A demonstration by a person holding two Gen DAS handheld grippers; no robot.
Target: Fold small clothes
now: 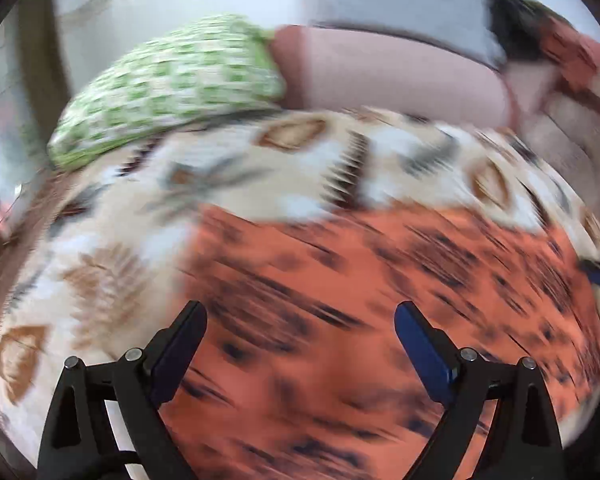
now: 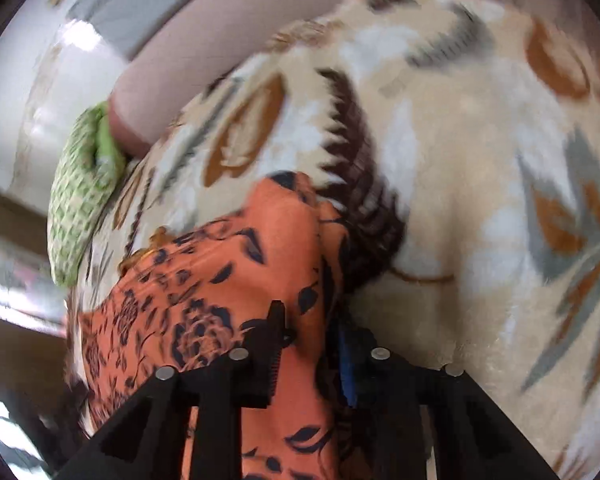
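An orange garment (image 1: pixel 340 280) with a black flower print lies spread on a cream patterned blanket (image 1: pixel 300 152). The left wrist view is blurred by motion. My left gripper (image 1: pixel 300 308) hangs over the garment with its jaws wide apart and nothing between them. In the right wrist view the orange garment (image 2: pixel 228 264) rises in a ridge toward the blanket (image 2: pixel 460 160). My right gripper (image 2: pixel 310 318) straddles that ridge near the garment's right edge. Its jaws stand partly apart, with orange cloth in the gap and no clear pinch.
A green checked cloth (image 1: pixel 172 88) (image 2: pixel 80 200) lies bunched at the blanket's far left edge. Beside it rests a person's bare limb (image 1: pixel 400 76) (image 2: pixel 204 48). Shiny pale floor (image 2: pixel 60 80) lies beyond the blanket on the left.
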